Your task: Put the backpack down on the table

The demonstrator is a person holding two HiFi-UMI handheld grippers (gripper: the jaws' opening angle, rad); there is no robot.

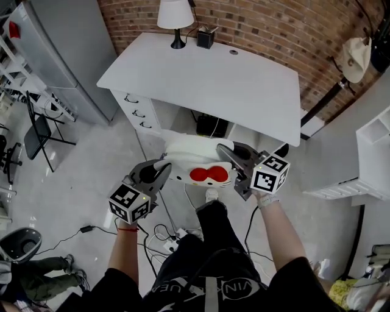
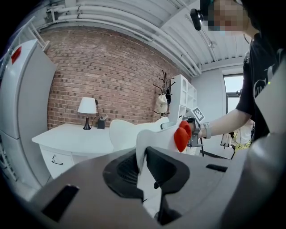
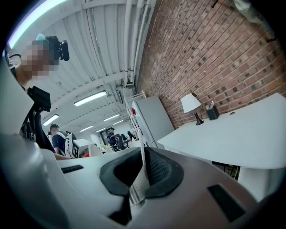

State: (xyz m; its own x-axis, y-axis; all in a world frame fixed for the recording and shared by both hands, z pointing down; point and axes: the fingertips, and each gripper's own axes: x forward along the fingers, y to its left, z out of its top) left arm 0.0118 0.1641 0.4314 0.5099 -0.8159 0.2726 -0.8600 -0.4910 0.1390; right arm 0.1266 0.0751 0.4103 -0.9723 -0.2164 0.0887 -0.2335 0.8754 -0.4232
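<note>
A white backpack [image 1: 198, 161] with a red bow hangs in the air between my two grippers, just short of the front edge of the white table [image 1: 244, 85]. My left gripper [image 1: 161, 172] is shut on a white flap of the backpack [image 2: 149, 134] at its left side. My right gripper [image 1: 236, 161] is shut on a thin white webbing strap [image 3: 139, 179] at the backpack's right side. In the left gripper view my jaws [image 2: 143, 167] pinch the white fabric, and the red bow [image 2: 181, 135] shows beyond them. My right gripper [image 3: 142, 172] points level towards the table [image 3: 241, 134].
A lamp [image 1: 175, 18] and a black pen holder [image 1: 205, 38] stand at the table's far edge. A grey fridge [image 1: 67, 55] and a folding chair [image 1: 39, 131] are at the left, a white shelf [image 1: 372, 158] at the right. Cables [image 1: 164, 234] lie on the floor.
</note>
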